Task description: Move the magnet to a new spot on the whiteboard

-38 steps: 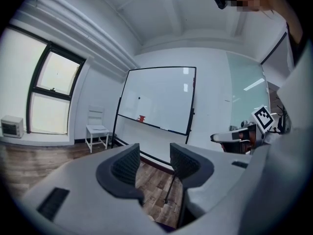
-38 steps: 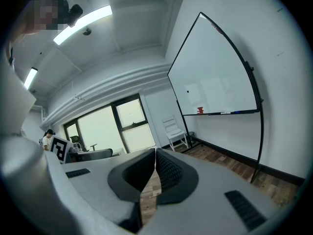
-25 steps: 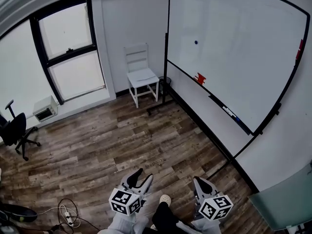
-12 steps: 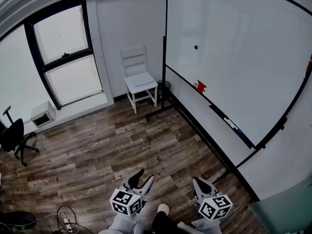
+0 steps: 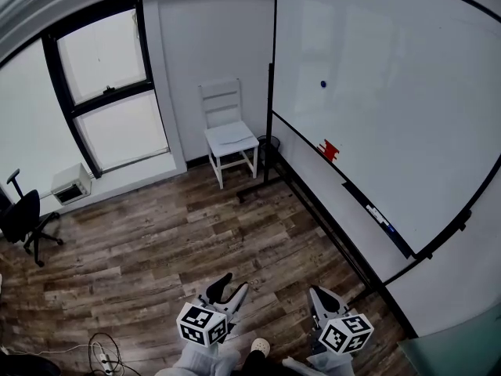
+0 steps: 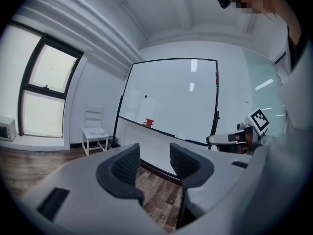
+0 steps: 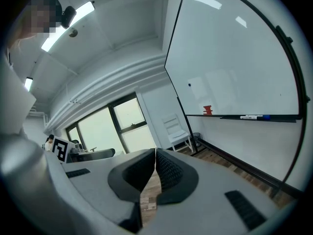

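Small dark-blue round magnet [image 5: 322, 84], upper middle of the head view, stuck flat on the large white black-framed whiteboard [image 5: 407, 108]. Above and slightly left of a red block [image 5: 329, 149] resting on the board's ledge.

Looks light, hard and smooth-sided, so probably slippery under the pads. Likely clings firmly and slides across the surface sooner than it lifts. Best pinched across opposite edges of the rim, then tipped off at one side rather than pulled straight out.

Left gripper [image 5: 232, 282], bottom centre, jaws spread with nothing between. Right gripper [image 5: 319, 292], just to its right, jaws pressed together and empty. Both well apart from the board.
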`<state>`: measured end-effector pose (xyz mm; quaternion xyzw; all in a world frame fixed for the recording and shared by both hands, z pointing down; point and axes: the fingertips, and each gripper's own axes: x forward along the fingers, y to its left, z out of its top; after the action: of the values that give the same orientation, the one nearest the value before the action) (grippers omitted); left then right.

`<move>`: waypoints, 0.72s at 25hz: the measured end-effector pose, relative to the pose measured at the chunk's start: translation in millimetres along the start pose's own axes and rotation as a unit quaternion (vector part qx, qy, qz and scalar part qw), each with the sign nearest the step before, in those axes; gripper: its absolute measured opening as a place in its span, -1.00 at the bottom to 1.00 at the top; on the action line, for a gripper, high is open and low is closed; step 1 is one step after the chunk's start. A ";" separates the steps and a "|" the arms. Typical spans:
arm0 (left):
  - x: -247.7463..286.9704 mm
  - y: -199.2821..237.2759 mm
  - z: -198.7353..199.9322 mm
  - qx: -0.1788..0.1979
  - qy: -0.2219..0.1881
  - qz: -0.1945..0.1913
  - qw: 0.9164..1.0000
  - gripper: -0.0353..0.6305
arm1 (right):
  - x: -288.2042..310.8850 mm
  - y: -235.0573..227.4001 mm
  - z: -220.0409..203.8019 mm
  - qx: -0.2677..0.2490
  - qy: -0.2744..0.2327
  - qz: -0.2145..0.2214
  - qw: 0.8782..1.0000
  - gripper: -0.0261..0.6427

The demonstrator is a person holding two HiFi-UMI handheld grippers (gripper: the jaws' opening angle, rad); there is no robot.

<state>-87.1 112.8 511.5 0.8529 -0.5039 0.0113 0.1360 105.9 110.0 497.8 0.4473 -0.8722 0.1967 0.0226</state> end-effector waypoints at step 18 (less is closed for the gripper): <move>59.1 35.6 13.3 0.000 -0.021 0.022 1.000 -0.33 | 56.5 -45.8 22.6 -0.010 -0.002 0.009 1.000 -0.83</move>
<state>-90.3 42.7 515.8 0.8414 -0.5257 -0.0036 0.1250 111.2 34.3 503.9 0.4396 -0.8781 0.1873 0.0235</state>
